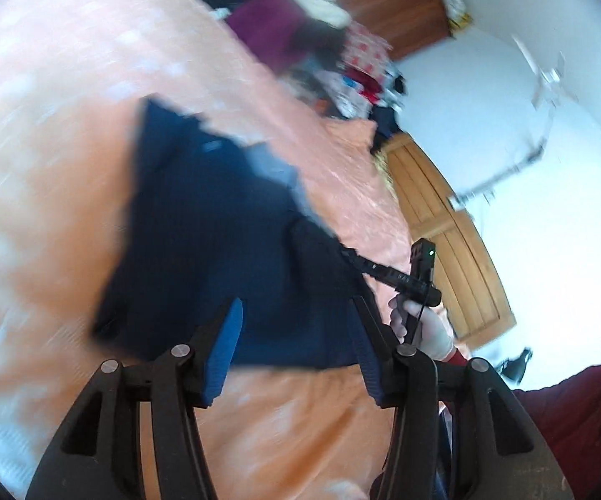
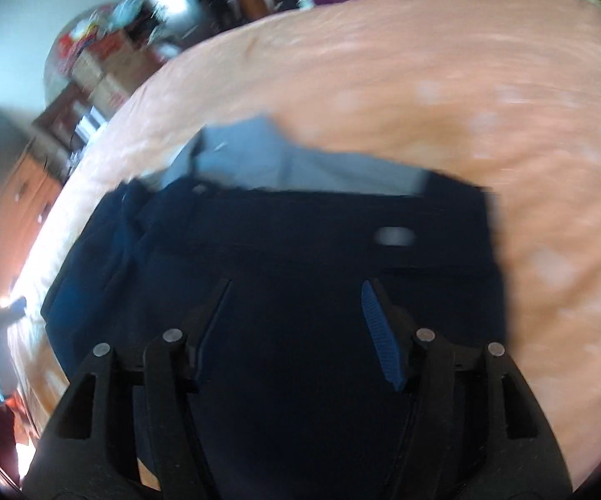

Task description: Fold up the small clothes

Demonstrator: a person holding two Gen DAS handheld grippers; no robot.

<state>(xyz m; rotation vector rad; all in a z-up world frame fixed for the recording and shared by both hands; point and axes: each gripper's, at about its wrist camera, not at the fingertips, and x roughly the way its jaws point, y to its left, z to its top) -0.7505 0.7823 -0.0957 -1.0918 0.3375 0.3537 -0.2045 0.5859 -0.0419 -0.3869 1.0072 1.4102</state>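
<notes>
Left gripper [image 1: 296, 325] jaws apart, right gripper [image 2: 296, 312] jaws apart

- Left wrist view looks down close over the navy garment [image 1: 217, 241] on the peach bedspread [image 1: 50, 166], wall at 3 o'clock.
- Right wrist view hovers closer above the same garment [image 2: 300, 258], bedspread [image 2: 467, 83] toward 1 o'clock.

**No legible text**

Both views are motion-blurred. A pale patch on the navy garment [image 2: 394, 236] may be a label, and faint marks show on the right hand-held gripper [image 1: 342, 250], but neither can be read.
</notes>
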